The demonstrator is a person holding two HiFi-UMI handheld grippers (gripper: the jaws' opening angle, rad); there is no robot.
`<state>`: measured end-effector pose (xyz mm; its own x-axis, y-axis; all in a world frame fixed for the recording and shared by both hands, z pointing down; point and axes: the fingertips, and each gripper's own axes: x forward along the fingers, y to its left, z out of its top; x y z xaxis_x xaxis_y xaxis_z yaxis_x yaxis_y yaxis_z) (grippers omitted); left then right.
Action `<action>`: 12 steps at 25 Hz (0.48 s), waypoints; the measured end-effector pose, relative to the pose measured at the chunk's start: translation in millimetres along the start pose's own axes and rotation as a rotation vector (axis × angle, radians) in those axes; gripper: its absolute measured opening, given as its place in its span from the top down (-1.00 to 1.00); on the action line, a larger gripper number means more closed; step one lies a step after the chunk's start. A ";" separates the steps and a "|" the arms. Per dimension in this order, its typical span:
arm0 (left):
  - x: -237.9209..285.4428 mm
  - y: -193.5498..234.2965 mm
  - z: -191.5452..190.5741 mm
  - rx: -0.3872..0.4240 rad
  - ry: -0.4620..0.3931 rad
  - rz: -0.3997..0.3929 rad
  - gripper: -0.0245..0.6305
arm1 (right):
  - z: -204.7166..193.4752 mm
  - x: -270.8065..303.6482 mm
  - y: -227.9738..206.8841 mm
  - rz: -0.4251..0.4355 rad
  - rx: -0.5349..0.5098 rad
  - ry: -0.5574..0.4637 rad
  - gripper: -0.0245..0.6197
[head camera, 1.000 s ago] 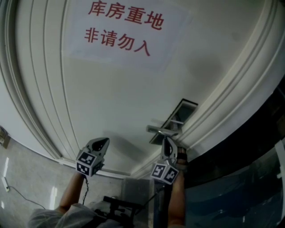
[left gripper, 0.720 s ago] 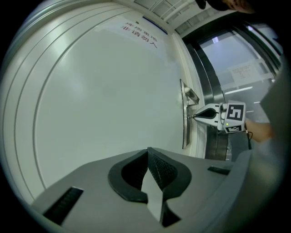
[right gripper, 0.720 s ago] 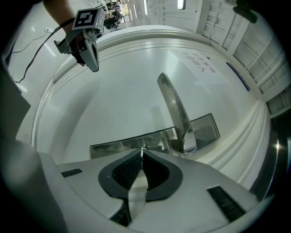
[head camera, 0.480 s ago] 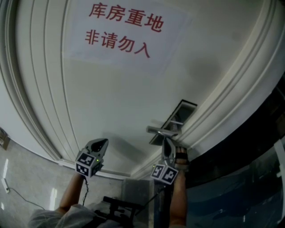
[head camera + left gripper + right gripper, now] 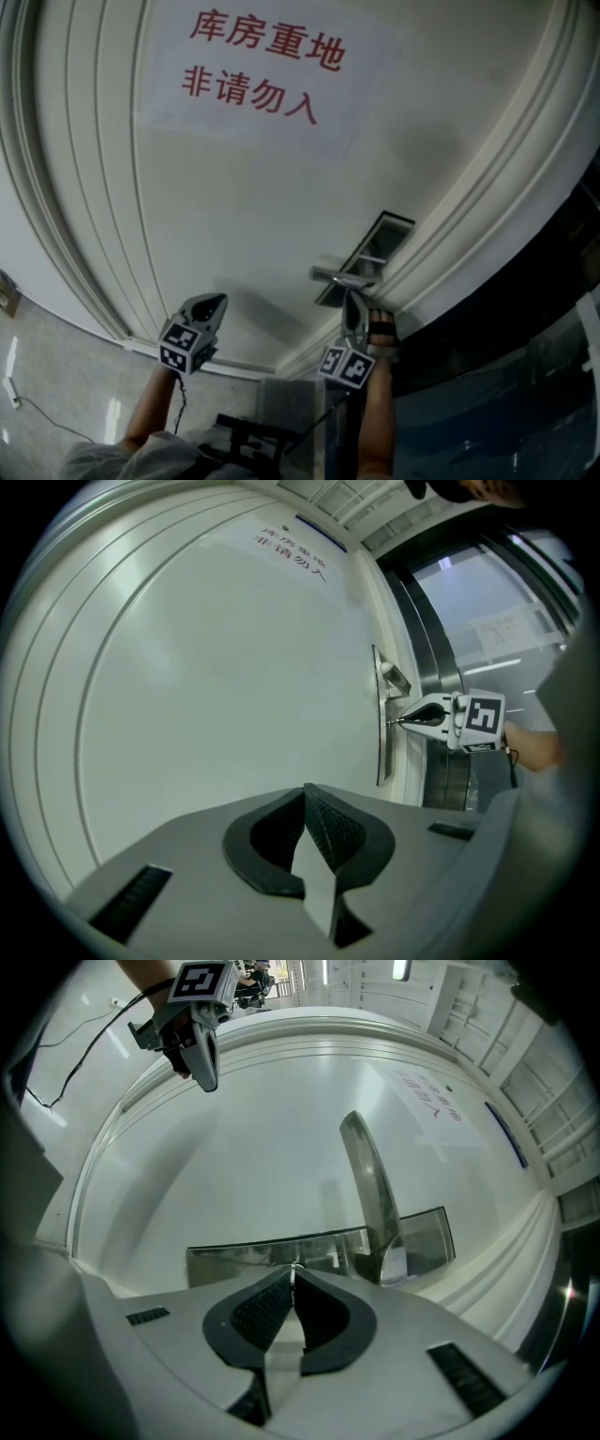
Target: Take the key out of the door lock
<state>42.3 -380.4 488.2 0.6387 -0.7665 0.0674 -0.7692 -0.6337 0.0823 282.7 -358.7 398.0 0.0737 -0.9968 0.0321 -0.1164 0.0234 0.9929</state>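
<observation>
On the white door (image 5: 234, 206) a steel lock plate (image 5: 244, 1258) carries a lever handle (image 5: 370, 1185). Below the handle, my right gripper (image 5: 293, 1271) has its tips against the plate and is shut on the thin metal key (image 5: 293, 1267), which is still at the plate. The left gripper view shows the same from the side: the right gripper (image 5: 405, 722) with the key (image 5: 394, 723) meeting the lock plate (image 5: 379, 752). My left gripper (image 5: 305, 791) is shut with nothing in it. It hovers off the door (image 5: 216, 667), left of the lock. In the head view the left gripper (image 5: 217, 300) is left of the right gripper (image 5: 349, 300).
A paper sign (image 5: 258, 66) with red characters is stuck high on the door. Raised mouldings (image 5: 84, 187) frame the door panel. A dark glass partition (image 5: 525, 375) stands to the right of the door frame. A cable (image 5: 84, 1044) trails from the left gripper.
</observation>
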 end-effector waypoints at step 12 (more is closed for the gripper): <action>1.1 -0.2 -1.8 -0.002 0.006 -0.012 0.91 | -0.8 -0.3 0.1 0.002 -0.061 0.031 0.86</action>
<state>43.1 -380.9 490.0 0.6476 -0.7585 0.0727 -0.7617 -0.6422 0.0854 283.4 -358.3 398.2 0.1038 -0.9939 0.0368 -0.0559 0.0311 0.9980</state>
